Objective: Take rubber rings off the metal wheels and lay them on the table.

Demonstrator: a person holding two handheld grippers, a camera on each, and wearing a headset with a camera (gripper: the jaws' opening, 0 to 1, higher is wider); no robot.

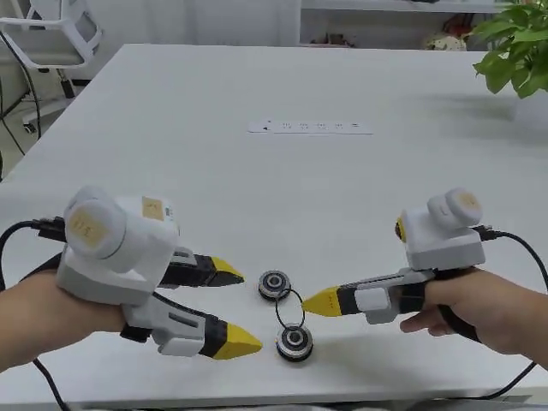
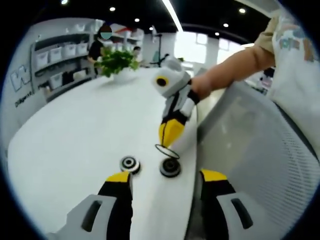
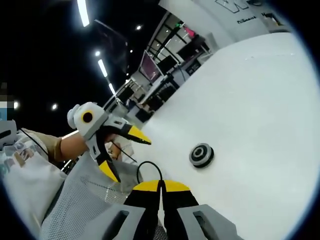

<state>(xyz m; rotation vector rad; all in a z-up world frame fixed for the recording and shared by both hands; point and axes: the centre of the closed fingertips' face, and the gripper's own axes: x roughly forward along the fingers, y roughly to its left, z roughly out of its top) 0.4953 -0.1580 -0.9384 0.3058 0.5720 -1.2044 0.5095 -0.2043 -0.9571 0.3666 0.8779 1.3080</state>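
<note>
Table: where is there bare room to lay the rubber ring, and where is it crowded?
Free: the broad table patch between power strip and far wheel. Crowded: the near edge, around near wheel, rubber ring, left gripper and right gripper.

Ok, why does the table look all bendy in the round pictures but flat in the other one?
Left gripper view: a fisheye lens bends the table, and things look a bit soft; right gripper view: same bending, all tilted, with ceiling lights as bright streaks; head view: straight and sharp, even the thin ring, with soft shadows by the wheels.
</note>
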